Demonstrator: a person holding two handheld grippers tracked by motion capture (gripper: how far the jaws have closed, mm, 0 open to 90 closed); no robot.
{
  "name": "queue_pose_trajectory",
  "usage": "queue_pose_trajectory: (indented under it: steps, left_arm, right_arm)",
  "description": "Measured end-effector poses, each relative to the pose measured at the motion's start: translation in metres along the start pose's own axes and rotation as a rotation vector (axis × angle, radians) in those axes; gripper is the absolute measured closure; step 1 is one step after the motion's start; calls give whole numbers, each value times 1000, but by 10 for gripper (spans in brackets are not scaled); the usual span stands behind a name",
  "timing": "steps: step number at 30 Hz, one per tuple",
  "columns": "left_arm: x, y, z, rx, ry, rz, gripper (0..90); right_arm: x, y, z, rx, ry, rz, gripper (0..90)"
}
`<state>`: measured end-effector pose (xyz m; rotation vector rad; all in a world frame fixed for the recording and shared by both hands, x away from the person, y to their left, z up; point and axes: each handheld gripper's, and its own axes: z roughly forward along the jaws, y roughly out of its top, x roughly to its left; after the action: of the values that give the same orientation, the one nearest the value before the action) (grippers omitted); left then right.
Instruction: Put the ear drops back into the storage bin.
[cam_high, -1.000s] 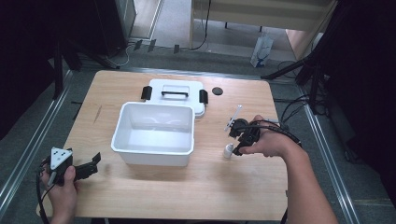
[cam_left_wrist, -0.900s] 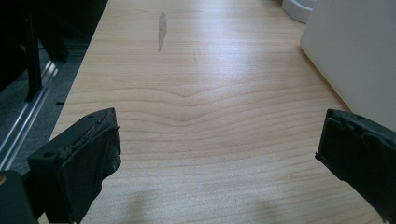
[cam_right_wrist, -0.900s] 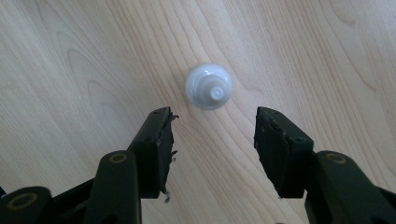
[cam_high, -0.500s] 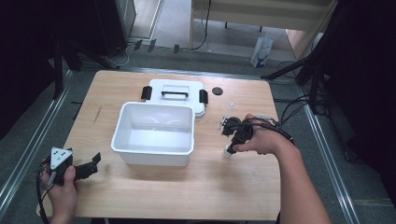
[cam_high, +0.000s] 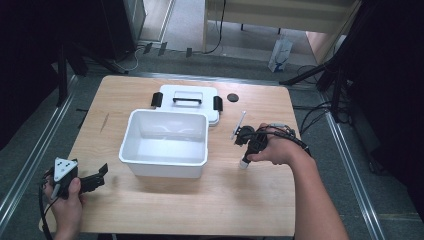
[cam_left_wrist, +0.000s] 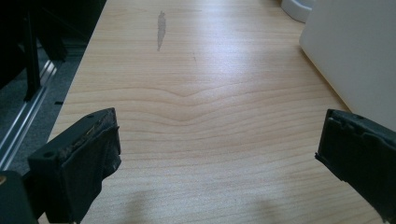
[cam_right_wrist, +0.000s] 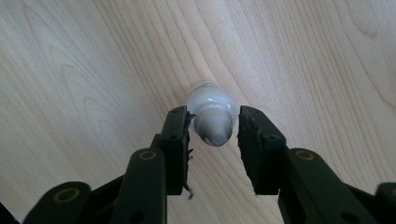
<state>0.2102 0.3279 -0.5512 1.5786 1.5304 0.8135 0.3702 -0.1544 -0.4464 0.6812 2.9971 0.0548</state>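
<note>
White bottle (cam_right_wrist: 211, 112) between right gripper (cam_right_wrist: 213, 135) jaws

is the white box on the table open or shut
Open. The white box shows its bare inside from above, and its lid, with the black handle and clips, lies flat on the table just behind it.

Place: a lab or test room is suggested.
Tabletop (cam_high: 150, 95): bare pale wood, set alone at frame centre.
Rails (cam_high: 30, 165): metal tracks are seen along both frame sides.
Cables (cam_high: 320, 112): run across grey floor, upper right.
Stands (cam_high: 62, 65): dark tripod legs, upper left.
</note>
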Motion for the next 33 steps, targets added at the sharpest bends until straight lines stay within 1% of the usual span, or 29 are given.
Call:
queue_pose_trajectory:
  steps: [8, 9, 13, 15, 16, 19, 21, 24, 27, 33]
  left_arm:
    - [0, 0, 0, -2, -3, 0, 0]
    - [0, 0, 0, -3, -4, 2, 0]
    - [0, 0, 0, -2, -4, 2, 0]
    - [0, 0, 0, -3, -4, 1, 0]
    - [0, 0, 0, -3, -4, 1, 0]
    - [0, 0, 0, -3, -4, 0, 0]
    - [0, 0, 0, -3, -4, 0, 0]
    - [0, 0, 0, -3, -4, 1, 0]
    - [0, 0, 0, -2, -4, 1, 0]
    - [0, 0, 0, -3, -3, 1, 0]
  right_arm:
    - [0, 2, 6, 15, 0, -4, 667]
    - [0, 2, 6, 12, 9, 5, 692]
    - [-2, 1, 6, 6, 15, 10, 713]
    - [-2, 1, 6, 6, 16, 5, 715]
    - [-2, 0, 5, 4, 15, -11, 717]
    - [-2, 0, 5, -5, 4, -25, 720]
    - [-2, -1, 4, 1, 12, -31, 720]
    - [-2, -1, 3, 5, 12, -44, 721]
    - [-3, 1, -7, -16, 10, -51, 721]
    - [-2, 7, -26, -27, 7, -71, 721]
